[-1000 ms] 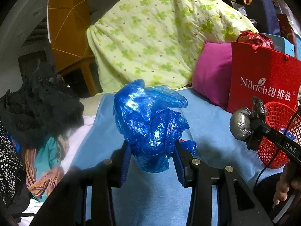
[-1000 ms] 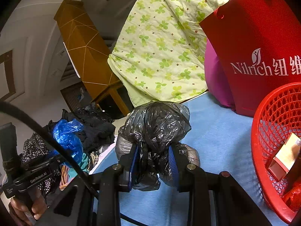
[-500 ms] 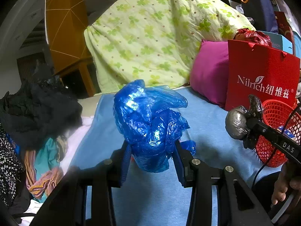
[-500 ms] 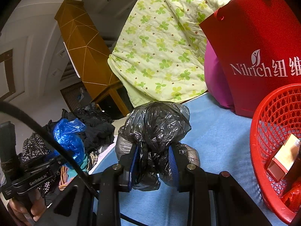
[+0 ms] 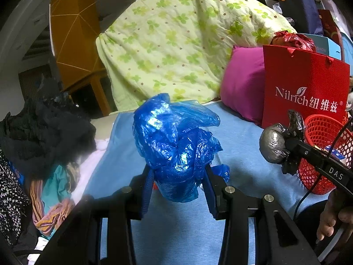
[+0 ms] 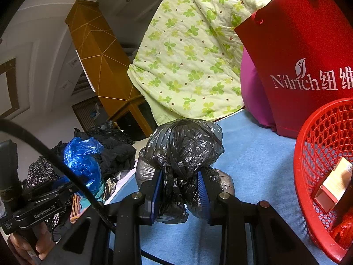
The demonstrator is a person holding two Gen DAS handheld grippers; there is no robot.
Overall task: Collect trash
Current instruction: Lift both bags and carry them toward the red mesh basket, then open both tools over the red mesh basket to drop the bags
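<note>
My left gripper [image 5: 178,183] is shut on a crumpled blue plastic bag [image 5: 174,141], held above the blue bedsheet [image 5: 240,145]. My right gripper [image 6: 180,190] is shut on a crumpled black plastic bag [image 6: 183,148], also held over the sheet. In the left wrist view the black plastic bag [image 5: 273,145] and the right gripper show at the right, just left of a red mesh basket [image 5: 324,132]. In the right wrist view the red mesh basket [image 6: 320,154] is close on the right with a small box [image 6: 333,185] inside; the blue plastic bag [image 6: 81,159] shows at the left.
A red paper shopping bag [image 5: 304,88] stands behind the basket, beside a magenta pillow [image 5: 242,84] and a green clover-print quilt [image 5: 176,44]. A heap of dark clothes [image 5: 39,137] lies at the left edge of the bed. A person's hand [image 5: 333,216] holds the right gripper's handle.
</note>
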